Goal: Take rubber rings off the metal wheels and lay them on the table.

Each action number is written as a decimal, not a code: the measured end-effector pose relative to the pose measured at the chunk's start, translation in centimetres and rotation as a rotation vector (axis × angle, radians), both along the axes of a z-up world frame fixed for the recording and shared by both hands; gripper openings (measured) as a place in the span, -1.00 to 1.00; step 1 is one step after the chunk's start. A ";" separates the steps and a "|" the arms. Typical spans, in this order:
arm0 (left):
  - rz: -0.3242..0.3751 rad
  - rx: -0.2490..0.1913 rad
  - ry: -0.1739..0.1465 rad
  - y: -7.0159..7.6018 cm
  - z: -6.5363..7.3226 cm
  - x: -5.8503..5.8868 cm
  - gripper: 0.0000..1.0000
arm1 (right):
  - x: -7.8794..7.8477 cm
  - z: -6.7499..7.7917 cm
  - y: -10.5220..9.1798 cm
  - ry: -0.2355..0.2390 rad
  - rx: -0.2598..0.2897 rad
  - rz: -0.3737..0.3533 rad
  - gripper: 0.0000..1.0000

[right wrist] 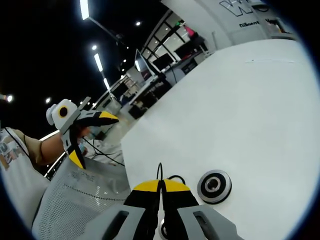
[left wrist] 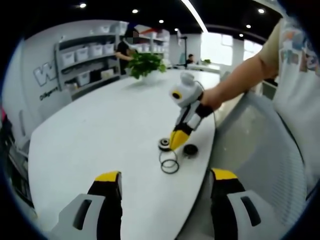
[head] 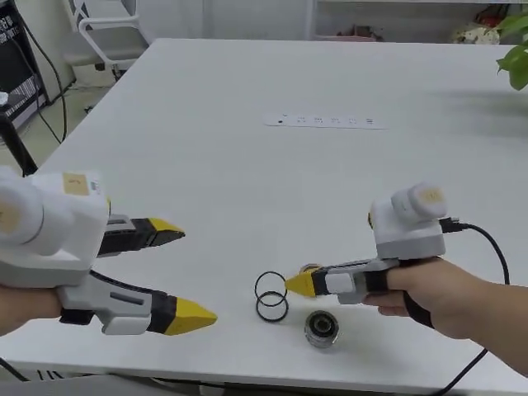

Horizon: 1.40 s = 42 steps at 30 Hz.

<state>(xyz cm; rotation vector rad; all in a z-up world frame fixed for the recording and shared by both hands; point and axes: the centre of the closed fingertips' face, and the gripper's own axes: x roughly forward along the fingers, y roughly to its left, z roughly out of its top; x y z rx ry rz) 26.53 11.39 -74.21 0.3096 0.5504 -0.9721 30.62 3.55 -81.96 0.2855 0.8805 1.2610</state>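
Two rubber rings [head: 271, 296] lie flat on the white surface [head: 247, 165] near its front edge. They touch each other, one at 12 o'clock of the other. There are two metal wheels [head: 321, 327]. In the head view one sits in plain sight at 4 o'clock of the rings, just beside them, while the other is mostly hidden behind the right gripper [head: 295, 285]. The left gripper view shows both wheels apart, one on each side of that gripper's yellow tip, with the rings at 6 o'clock of the tip. The right gripper view shows a wheel face-up, a dark hub in a pale rim, at 4 o'clock of its own jaw tips.

The right gripper's jaws are pressed together, with the tips at the edge of the upper ring. Whether they nip the ring I cannot tell. A hand [head: 445, 301] grips it from 3 o'clock. The left gripper [head: 183, 272] hangs at 9 o'clock, well apart from the rings, its jaws spread wide with nothing between them.

One white socket strip [head: 324, 121] lies at 12 o'clock on the surface. In the left gripper view a potted plant [left wrist: 145, 64] stands at the far end, with shelves of bins [left wrist: 82, 65] beyond it.
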 end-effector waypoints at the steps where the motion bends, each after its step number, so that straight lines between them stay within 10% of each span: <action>1: 0.002 0.000 0.001 0.1 0.0 0.0 0.45 | -0.1 -0.2 0.0 0.019 -0.005 0.001 -1.00; 26: 0.010 -0.002 0.023 0.2 -0.4 -0.4 0.44 | -0.5 -2.2 0.2 0.117 -0.039 -0.031 -1.00; 42: 0.007 0.007 0.024 0.3 -0.6 -0.4 0.44 | -0.4 -2.8 -0.3 -0.028 -0.141 0.025 -0.85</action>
